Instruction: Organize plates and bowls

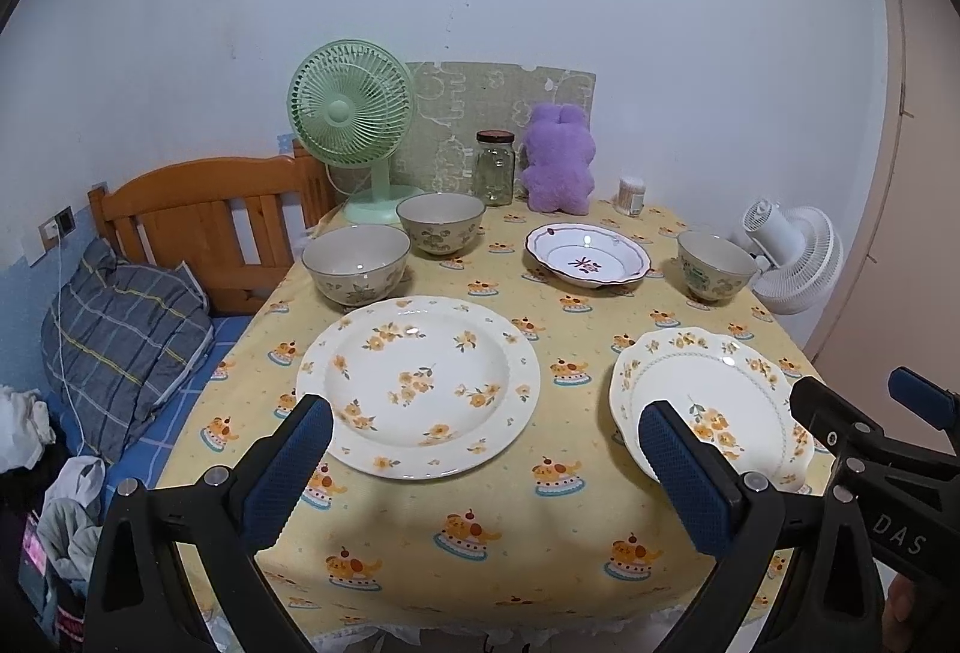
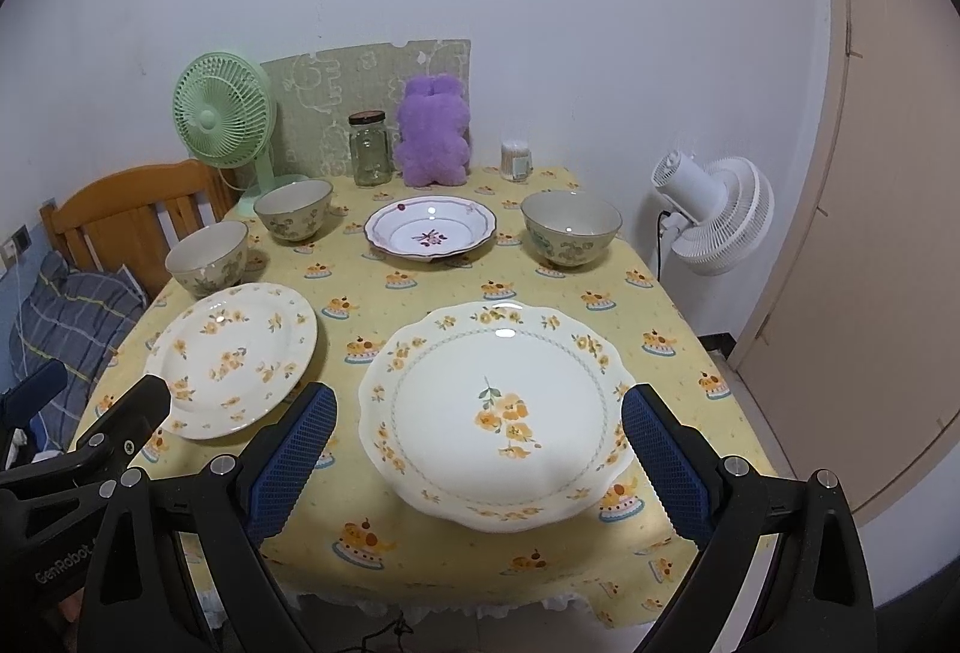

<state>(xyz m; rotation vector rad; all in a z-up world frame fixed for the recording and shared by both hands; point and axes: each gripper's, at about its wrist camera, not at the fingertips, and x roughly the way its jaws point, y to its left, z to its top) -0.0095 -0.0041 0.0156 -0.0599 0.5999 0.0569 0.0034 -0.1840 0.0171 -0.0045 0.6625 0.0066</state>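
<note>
Both spread wide and empty, the left gripper (image 1: 486, 464) and right gripper (image 2: 480, 458) should pinch plate rims squarely, lifting level.

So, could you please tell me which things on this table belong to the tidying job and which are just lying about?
Job: round plate, scalloped plate, purple-trimmed dish, three bowls.
Lying about: green fan, jar, plush toy, swab tub, white fan.

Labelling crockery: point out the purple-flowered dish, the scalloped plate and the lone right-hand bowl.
purple-flowered dish (image 2: 429, 235), right wrist view, centre well.
scalloped plate (image 2: 498, 416), right wrist view, flower motif at centre.
right-hand bowl (image 2: 570, 227), right wrist view, inner wall.
</note>
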